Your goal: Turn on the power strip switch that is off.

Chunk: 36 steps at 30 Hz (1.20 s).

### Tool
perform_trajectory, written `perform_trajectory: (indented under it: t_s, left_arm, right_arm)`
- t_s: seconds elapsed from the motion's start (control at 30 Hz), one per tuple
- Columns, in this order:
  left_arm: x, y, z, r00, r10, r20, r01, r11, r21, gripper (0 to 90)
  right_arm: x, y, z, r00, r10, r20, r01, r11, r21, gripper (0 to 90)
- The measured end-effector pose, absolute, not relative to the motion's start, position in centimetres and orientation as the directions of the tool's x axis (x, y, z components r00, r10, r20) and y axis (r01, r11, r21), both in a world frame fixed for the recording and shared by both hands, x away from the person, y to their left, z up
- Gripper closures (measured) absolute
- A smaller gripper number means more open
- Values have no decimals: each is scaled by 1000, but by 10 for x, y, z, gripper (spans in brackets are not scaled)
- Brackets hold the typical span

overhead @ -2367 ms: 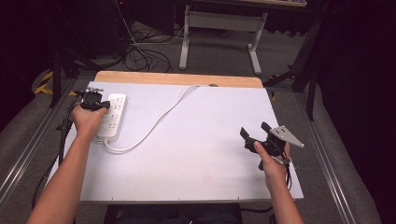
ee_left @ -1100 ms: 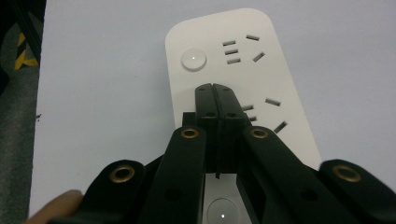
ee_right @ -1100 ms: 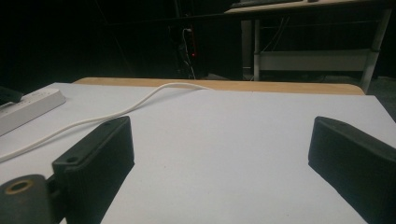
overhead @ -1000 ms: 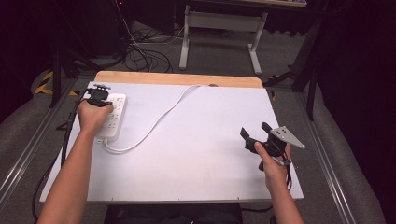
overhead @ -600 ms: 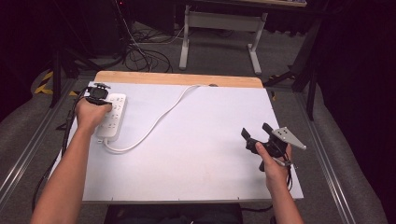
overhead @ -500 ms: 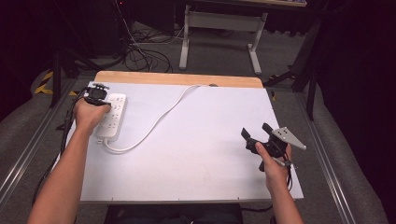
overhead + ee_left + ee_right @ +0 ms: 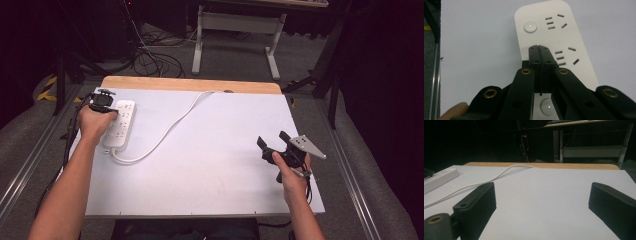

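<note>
Over at the near-left part of the white table (image 7: 210, 165), the left gripper (image 7: 537, 47) points down at a white power strip (image 7: 564, 42), its two black jaws pressed flat together with nothing between them. In the left gripper view the joined tips sit over the middle of the strip's top face; whether they actually touch it I cannot tell. Just ahead of the tips and slightly to their left is a round button (image 7: 530, 26), with one cluster of socket slots (image 7: 555, 21) ahead to the right and another cluster right beside the tips. A second round button (image 7: 547, 107) shows below the jaws, between the linkage arms. From the high view the left hand (image 7: 94, 120) wraps that gripper directly over the strip (image 7: 120, 127), and the strip's white cord (image 7: 170, 125) loops out from its near end, then runs away across the table toward the wooden far edge (image 7: 190, 84). The right gripper (image 7: 274, 142) is held well apart from all this, above the near-right part of the table, in the right hand (image 7: 292, 172). Its jaws stand wide open and empty; in the right gripper view bare table surface lies between them, with the cord (image 7: 486, 180) curving beyond the left jaw and the strip's end (image 7: 439, 180) farther left.
</note>
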<state>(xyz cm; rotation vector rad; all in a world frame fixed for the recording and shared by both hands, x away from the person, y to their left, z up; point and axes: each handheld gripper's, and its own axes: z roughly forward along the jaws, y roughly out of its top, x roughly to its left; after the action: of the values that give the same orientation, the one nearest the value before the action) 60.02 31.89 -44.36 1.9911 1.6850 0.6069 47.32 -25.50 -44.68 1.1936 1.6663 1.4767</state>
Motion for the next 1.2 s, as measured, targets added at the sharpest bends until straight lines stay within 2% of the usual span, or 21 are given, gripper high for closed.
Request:
perform_trajectory:
  t_s: [0.3, 0.53, 0.73, 0.93, 1.2]
  left_arm:
    - [599, 322, -445, 135, 991, 23, 776, -120, 620, 899]
    - [595, 327, -446, 119, 992, -31, 752, -69, 656, 900]
    - [586, 330, -451, 108, 994, -31, 737, -59, 674, 900]
    - [573, 335, -451, 112, 991, -73, 677, -22, 735, 900]
    - [546, 327, -429, 139, 988, -62, 540, -23, 841, 900]
  right_arm:
    - [473, -255, -447, -410, 904, 121, 228, -27, 973, 79]
    - [473, -256, -446, -408, 905, 123, 226, -31, 974, 80]
    - [473, -257, -446, -404, 906, 125, 225, -34, 974, 82]
    - [472, -256, -445, -405, 906, 124, 222, -35, 974, 83]
    - [471, -255, -444, -404, 906, 123, 216, -36, 976, 84]
